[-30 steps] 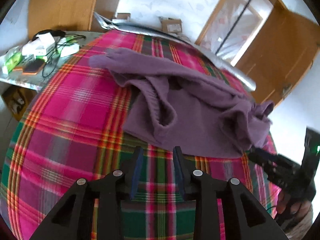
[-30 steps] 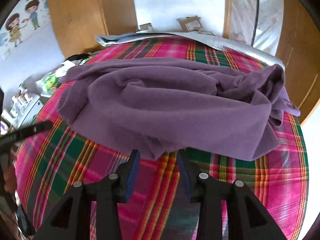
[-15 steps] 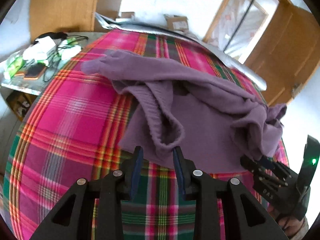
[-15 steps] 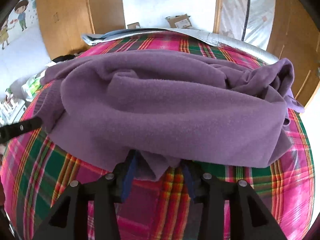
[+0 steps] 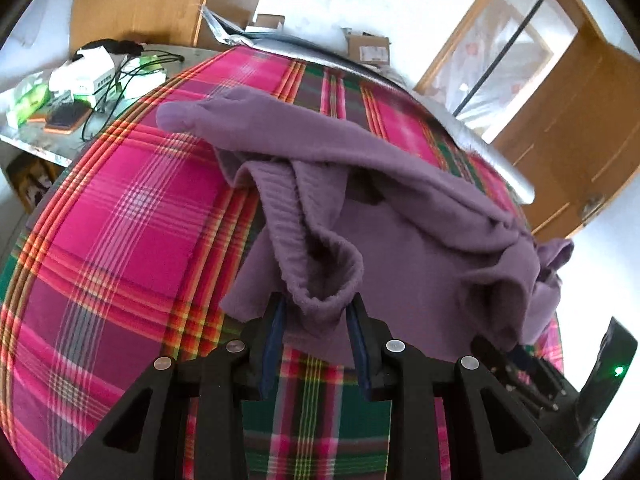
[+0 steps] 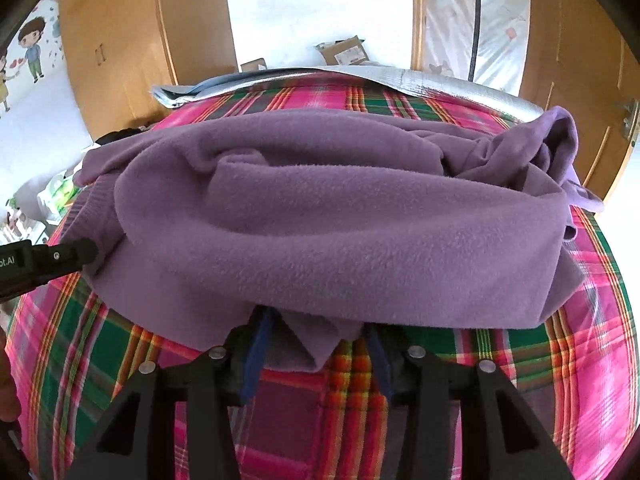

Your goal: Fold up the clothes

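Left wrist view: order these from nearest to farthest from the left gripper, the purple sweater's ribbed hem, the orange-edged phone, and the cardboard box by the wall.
1. Ribbed hem, between the left gripper's fingers.
2. Orange-edged phone, far left on the side table.
3. Cardboard box, top centre against the wall.

Not much to read here tbh. Only legible bit is white lettering on the black body of the left gripper (image 6: 86, 252) at the left edge of the right wrist view, cut off, looks like "ot.AI". Cardboard box (image 6: 346, 51) by the far wall has a label, too blurry.
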`<move>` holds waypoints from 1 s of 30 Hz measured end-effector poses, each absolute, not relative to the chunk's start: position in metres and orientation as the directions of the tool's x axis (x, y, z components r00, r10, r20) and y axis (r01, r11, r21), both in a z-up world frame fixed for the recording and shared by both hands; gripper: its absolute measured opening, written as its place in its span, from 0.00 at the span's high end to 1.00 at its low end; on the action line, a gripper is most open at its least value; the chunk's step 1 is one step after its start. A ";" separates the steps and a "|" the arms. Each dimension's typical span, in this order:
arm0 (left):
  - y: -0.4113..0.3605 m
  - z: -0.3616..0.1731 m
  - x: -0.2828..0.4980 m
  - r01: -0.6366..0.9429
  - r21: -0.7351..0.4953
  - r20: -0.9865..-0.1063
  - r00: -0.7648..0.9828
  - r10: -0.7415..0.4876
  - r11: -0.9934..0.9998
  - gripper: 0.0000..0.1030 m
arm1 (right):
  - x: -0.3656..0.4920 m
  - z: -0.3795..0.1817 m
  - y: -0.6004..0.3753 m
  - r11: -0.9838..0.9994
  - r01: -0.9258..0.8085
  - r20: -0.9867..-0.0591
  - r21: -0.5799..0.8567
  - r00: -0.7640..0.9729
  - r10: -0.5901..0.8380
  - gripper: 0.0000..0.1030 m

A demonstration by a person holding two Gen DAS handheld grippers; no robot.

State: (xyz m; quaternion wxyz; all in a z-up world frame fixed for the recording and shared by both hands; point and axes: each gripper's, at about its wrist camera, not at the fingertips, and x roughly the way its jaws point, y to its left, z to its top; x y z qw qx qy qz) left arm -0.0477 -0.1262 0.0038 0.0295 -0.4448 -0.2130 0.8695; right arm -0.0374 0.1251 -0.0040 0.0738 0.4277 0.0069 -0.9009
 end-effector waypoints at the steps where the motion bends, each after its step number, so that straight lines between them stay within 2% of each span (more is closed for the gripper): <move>1: -0.128 0.003 -0.049 0.143 -0.404 -0.761 -0.601 0.245 -0.904 0.74 | -0.038 -0.004 0.125 -0.990 0.134 -0.771 0.050 -0.624 -0.123 0.61; 2: -0.129 0.003 -0.050 0.148 -0.410 -0.760 -0.600 0.248 -0.900 0.81 | -0.038 -0.004 0.126 -0.990 0.128 -0.771 0.052 -0.625 -0.121 0.64; 4: -0.133 0.002 -0.051 0.152 -0.426 -0.754 -0.604 0.257 -0.892 0.85 | -0.040 -0.003 0.130 -0.991 0.116 -0.770 0.061 -0.627 -0.121 0.75; 5: -0.137 0.004 -0.050 0.159 -0.430 -0.749 -0.612 0.253 -0.889 0.87 | -0.040 -0.003 0.133 -0.991 0.111 -0.769 0.071 -0.627 -0.125 0.76; 7: -0.145 0.007 -0.049 0.177 -0.437 -0.738 -0.632 0.238 -0.882 0.89 | -0.042 -0.003 0.138 -0.991 0.102 -0.769 0.090 -0.625 -0.134 0.84; 10: -0.157 0.012 -0.049 0.204 -0.447 -0.722 -0.657 0.216 -0.871 0.90 | -0.043 -0.002 0.145 -0.988 0.098 -0.772 0.123 -0.616 -0.157 0.87; 15: -0.179 0.018 -0.045 0.248 -0.474 -0.702 -0.686 0.192 -0.845 0.91 | -0.038 0.005 0.151 -0.985 0.098 -0.758 0.141 -0.629 -0.171 0.90; 30: -0.198 0.043 -0.014 0.244 -0.498 -0.649 -0.742 0.170 -0.832 0.91 | -0.008 0.048 0.185 -0.978 0.076 -0.688 0.196 -0.700 -0.192 0.91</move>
